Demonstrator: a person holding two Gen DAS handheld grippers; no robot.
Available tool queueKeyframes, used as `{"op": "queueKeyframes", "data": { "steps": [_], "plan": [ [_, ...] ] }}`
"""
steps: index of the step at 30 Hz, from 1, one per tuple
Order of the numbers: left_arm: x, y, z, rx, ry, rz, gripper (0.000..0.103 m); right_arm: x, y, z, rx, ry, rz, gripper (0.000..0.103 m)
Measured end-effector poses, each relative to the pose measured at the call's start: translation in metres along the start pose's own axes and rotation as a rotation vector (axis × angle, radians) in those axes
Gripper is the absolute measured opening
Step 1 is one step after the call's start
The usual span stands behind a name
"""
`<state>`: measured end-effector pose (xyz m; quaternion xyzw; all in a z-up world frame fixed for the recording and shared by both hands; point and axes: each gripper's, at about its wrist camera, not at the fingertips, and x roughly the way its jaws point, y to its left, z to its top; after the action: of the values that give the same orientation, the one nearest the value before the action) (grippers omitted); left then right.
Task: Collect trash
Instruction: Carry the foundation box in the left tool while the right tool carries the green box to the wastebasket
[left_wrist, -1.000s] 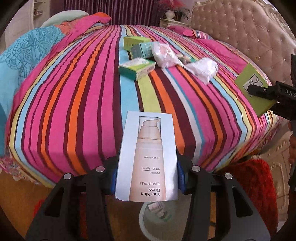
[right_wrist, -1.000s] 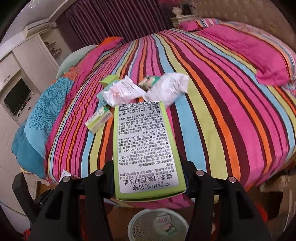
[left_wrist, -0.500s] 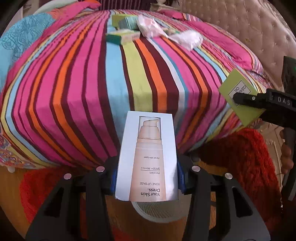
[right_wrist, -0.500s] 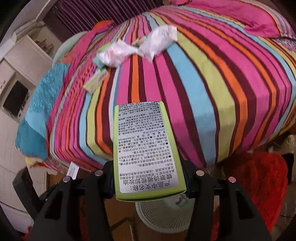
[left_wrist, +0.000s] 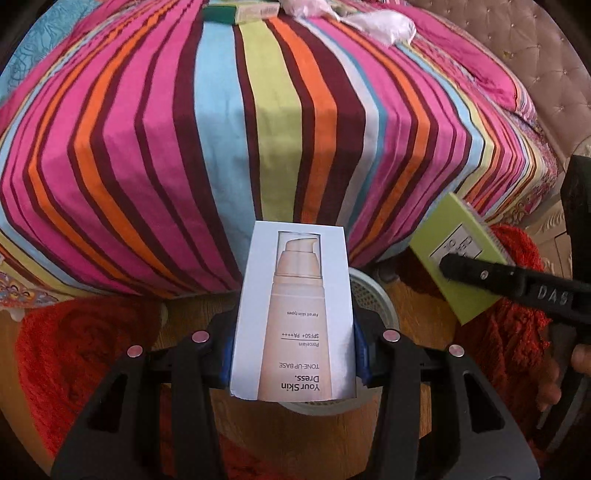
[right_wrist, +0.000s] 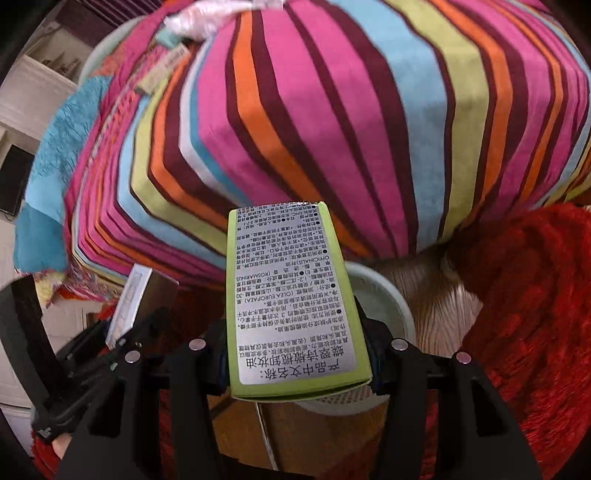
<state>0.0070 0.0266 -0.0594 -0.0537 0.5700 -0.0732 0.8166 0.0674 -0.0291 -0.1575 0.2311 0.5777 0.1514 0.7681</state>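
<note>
Left tongs (left_wrist: 291, 363) are clamped on a white tone-up base box (left_wrist: 291, 314), right tongs (right_wrist: 297, 363) on a green box (right_wrist: 295, 299), both over a white mesh bin (right_wrist: 384, 299) on the floor. Behind, the striped bed (left_wrist: 221, 129) carries what's probably crumpled wrappers (left_wrist: 384, 26).

Multicolour-striped bedspread (left_wrist: 258, 129), lime-green box (right_wrist: 295, 310), red rug (right_wrist: 535, 314).

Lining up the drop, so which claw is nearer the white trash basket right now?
Hard to call. The left claw and right claw each hold a box directly over the white trash basket; neither looks clearly closer.
</note>
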Motion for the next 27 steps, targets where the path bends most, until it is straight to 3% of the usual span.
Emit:
{"op": "queueKeyframes", "data": {
  "steps": [27],
  "plan": [
    [0.088,-0.014,-0.015,0.002,0.36,-0.024,0.047,0.085,-0.027,-0.015,0.184,0.296,-0.057,0.05]
  ]
}}
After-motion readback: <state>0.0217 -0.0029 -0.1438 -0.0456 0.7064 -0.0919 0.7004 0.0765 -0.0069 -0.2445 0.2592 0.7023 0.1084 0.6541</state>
